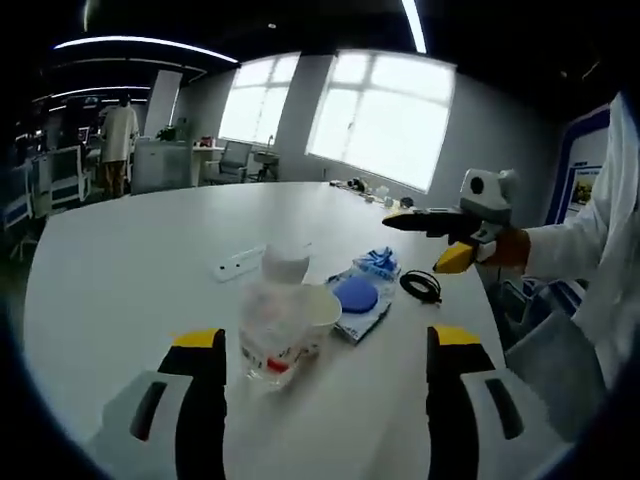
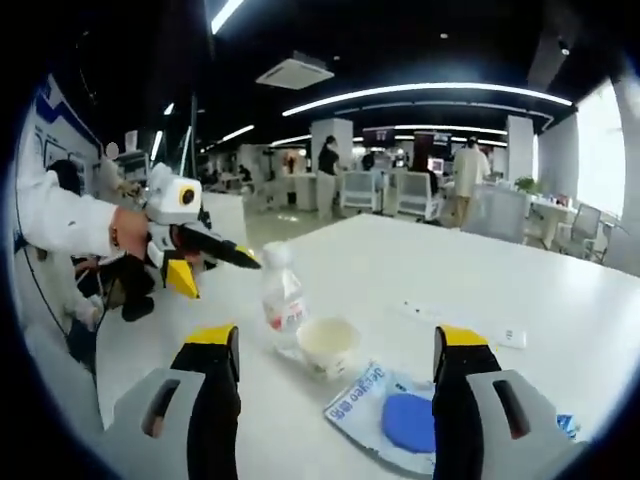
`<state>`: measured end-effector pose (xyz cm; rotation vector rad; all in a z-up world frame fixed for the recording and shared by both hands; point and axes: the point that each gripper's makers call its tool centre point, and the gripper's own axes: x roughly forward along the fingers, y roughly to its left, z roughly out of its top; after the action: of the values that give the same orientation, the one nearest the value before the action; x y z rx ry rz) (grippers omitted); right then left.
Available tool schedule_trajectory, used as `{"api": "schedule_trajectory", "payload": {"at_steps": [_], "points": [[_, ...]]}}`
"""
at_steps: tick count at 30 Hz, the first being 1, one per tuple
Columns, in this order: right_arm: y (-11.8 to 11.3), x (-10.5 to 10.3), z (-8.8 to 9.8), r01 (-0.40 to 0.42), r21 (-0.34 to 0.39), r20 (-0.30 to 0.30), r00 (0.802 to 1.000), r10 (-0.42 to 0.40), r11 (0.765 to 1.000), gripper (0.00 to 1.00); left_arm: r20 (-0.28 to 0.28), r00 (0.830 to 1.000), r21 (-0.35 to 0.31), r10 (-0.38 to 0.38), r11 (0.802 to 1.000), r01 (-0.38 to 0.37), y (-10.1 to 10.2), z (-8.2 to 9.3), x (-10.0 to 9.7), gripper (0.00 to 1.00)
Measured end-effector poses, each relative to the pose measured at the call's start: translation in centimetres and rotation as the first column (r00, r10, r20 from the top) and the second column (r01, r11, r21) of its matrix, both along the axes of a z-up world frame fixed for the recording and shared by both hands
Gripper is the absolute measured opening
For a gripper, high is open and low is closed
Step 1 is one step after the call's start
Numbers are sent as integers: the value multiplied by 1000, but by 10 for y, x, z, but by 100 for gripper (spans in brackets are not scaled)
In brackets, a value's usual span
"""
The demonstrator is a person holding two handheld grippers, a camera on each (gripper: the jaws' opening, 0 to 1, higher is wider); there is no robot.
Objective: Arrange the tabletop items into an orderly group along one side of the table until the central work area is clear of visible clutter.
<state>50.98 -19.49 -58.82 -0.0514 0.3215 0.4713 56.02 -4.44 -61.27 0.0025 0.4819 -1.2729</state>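
On the white table (image 1: 140,250) stands a clear plastic bottle (image 1: 278,325) with a white cap, touching a white cup (image 1: 318,304). Right of them lie a plastic packet with a blue disc (image 1: 360,295) and a black cable coil (image 1: 421,286). A flat white strip (image 1: 238,262) lies behind. My left gripper (image 1: 327,338) is open, just short of the bottle. My right gripper (image 1: 420,243) hovers open above the coil. In the right gripper view, my right gripper (image 2: 337,337) is open over the cup (image 2: 330,345), bottle (image 2: 282,298) and packet (image 2: 392,412); the left gripper (image 2: 222,272) hangs open beyond.
A person's white sleeve (image 1: 585,255) holds the right gripper at the table's right edge. Small items (image 1: 362,187) sit at the far edge near the windows. Office chairs (image 2: 410,195) and people (image 1: 118,140) stand beyond the table. The white strip (image 2: 470,325) lies right of the cup.
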Motion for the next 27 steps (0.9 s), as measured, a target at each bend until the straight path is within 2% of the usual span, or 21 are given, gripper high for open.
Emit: {"api": "schedule_trajectory", "payload": {"at_steps": [7, 13, 21, 27], "points": [[-31, -32, 7, 27, -4, -13, 1000, -27, 1000, 79, 18, 999, 7, 48, 999, -48, 6, 17, -20, 85], [-61, -61, 12, 51, -6, -14, 999, -52, 999, 80, 8, 996, -7, 91, 996, -91, 10, 26, -51, 86], [-103, -105, 4, 107, -10, -47, 993, -108, 994, 80, -12, 992, 2, 129, 992, -129, 12, 29, -88, 87], [-132, -136, 0, 151, -6, -61, 987, -151, 989, 80, -18, 988, 9, 153, 988, -153, 10, 28, -107, 88]]}}
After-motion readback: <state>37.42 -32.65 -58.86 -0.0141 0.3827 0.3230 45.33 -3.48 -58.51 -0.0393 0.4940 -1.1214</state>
